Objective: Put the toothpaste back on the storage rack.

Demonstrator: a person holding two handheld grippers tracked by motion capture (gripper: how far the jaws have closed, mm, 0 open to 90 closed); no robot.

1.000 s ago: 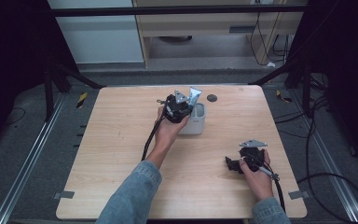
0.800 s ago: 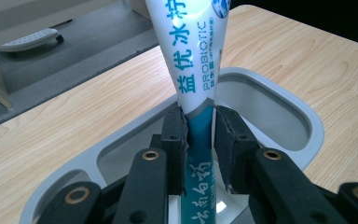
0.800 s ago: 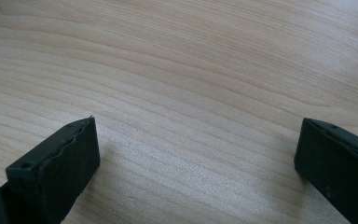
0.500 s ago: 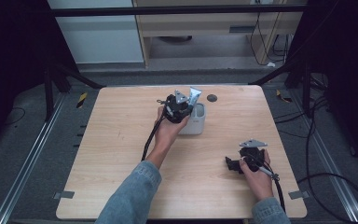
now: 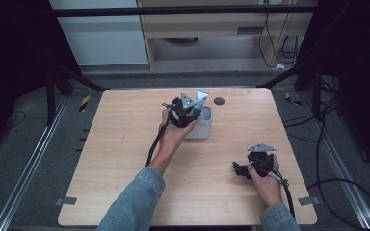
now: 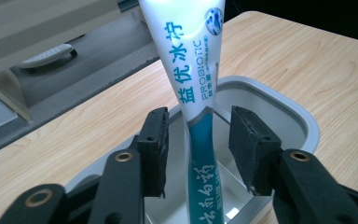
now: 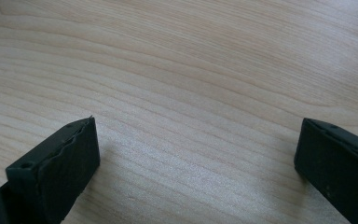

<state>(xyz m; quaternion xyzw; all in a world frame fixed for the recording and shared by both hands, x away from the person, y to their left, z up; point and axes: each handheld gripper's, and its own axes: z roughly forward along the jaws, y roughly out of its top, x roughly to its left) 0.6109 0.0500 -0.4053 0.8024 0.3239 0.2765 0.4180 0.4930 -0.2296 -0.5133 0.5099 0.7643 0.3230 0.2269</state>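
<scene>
A white and teal toothpaste tube point(image 6: 191, 70) stands upright in a white rounded-rectangular holder point(image 6: 303, 121), near the table's far middle in the high view point(image 5: 204, 131). My left gripper point(image 6: 196, 140) straddles the tube's teal lower part. Its jaws have just been opening, and now a gap shows between each pad and the tube. From above, the left gripper point(image 5: 185, 111) hovers at the holder's left rim, with the tube point(image 5: 201, 99) sticking up beside it. My right gripper point(image 7: 196, 154) rests open low over bare wood, at the table's front right point(image 5: 238, 169).
A small dark round disc point(image 5: 218, 101) lies on the table just behind the holder. The wooden table point(image 5: 125, 144) has black cables trailing from both grippers. Dark floor and rails surround it.
</scene>
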